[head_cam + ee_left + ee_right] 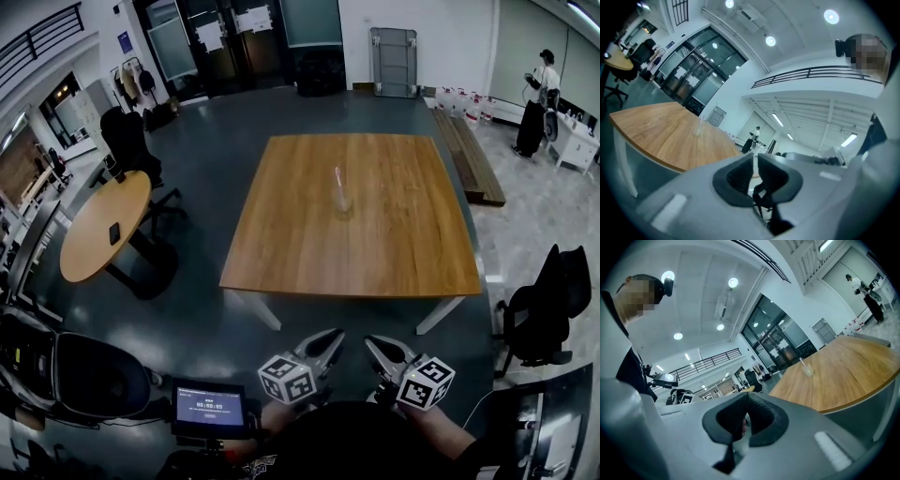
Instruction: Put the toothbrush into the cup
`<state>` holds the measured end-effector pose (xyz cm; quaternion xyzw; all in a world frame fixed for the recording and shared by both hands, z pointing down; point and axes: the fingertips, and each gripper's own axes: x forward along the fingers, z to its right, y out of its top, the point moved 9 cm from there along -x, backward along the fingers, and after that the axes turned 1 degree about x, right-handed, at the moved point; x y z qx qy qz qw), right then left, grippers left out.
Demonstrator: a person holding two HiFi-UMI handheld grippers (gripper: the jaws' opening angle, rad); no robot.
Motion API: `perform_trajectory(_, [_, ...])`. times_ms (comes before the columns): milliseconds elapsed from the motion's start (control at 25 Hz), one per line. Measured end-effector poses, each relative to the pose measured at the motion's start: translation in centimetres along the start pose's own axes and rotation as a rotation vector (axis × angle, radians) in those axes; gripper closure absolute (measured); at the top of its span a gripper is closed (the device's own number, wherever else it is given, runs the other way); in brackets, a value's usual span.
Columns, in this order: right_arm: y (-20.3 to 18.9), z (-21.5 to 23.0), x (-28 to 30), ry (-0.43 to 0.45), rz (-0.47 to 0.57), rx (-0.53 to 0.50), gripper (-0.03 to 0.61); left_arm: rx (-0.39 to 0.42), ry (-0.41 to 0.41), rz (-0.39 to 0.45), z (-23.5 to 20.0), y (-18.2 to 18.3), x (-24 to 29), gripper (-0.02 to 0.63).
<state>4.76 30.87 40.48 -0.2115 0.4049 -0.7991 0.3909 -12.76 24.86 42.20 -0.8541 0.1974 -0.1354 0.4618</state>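
Observation:
A clear cup [343,202] stands near the middle of the square wooden table [375,258], and a pale toothbrush [338,178] stands upright inside it. The cup shows small and far off in both gripper views [698,130] [808,371]. Both grippers are held close to the person's body, short of the table's near edge and pointing level toward it. The left gripper [334,336] [755,157] has its jaws together with nothing between them. The right gripper [371,343] [746,397] is also shut and empty. Neither touches the cup or the table.
A round wooden table [98,225] with a black chair stands at the left, and another black chair [548,309] at the right. A bench [469,155] runs along the table's far right side. A lit tablet [208,408] sits at the lower left. A person [536,103] stands far off.

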Motion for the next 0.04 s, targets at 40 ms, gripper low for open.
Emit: perform_trajectory(40, [-0.14,0.02,0.12,0.0,-0.001,-0.001,0.574,0.001,0.001,0.002,-0.14,-0.07,-0.12,0.586])
